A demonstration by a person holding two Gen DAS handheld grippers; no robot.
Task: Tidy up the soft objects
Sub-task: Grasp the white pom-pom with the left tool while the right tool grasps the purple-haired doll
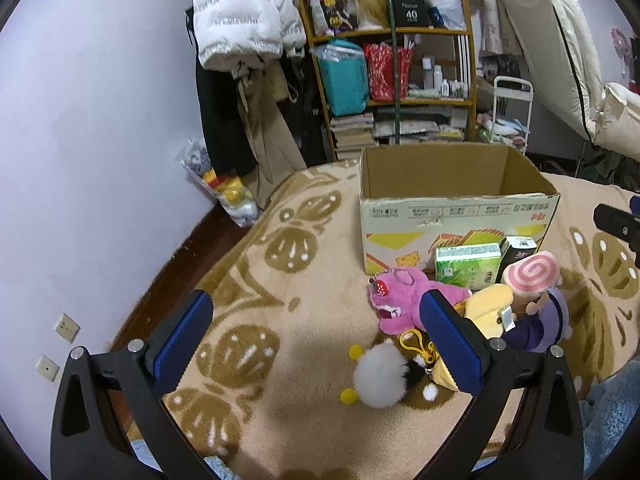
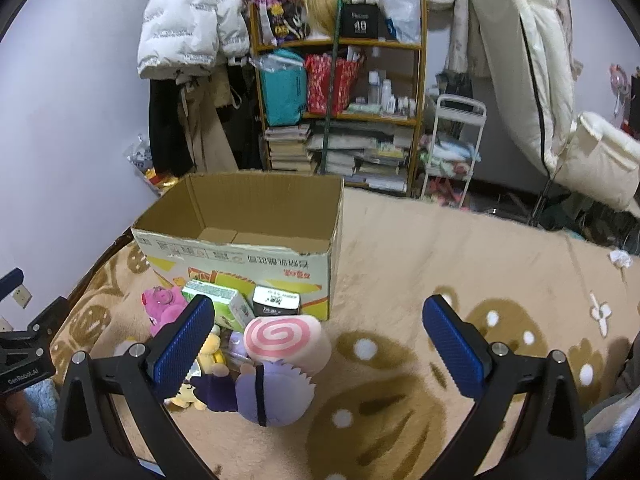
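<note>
We see the open cardboard box [image 1: 456, 200] standing on the beige blanket [image 1: 304, 288]. Just in front of the box lie the purple-haired doll [image 2: 272, 392], pink plush [image 1: 404, 300], swirl cushion [image 2: 284, 338] and white pompom [image 1: 380, 376]. Our left gripper [image 1: 320, 340] and right gripper [image 2: 320, 340] both hang wide apart, holding nothing.

Pale lilac wall [image 1: 100, 100], two sockets low down. Beige leaf-patterned blanket [image 1: 280, 280] is spread in the foreground. A wooden shelf unit [image 2: 340, 108] (books stacked at its foot) is flanked by hung coats [image 2: 188, 80] and a white cart [image 2: 456, 152].
</note>
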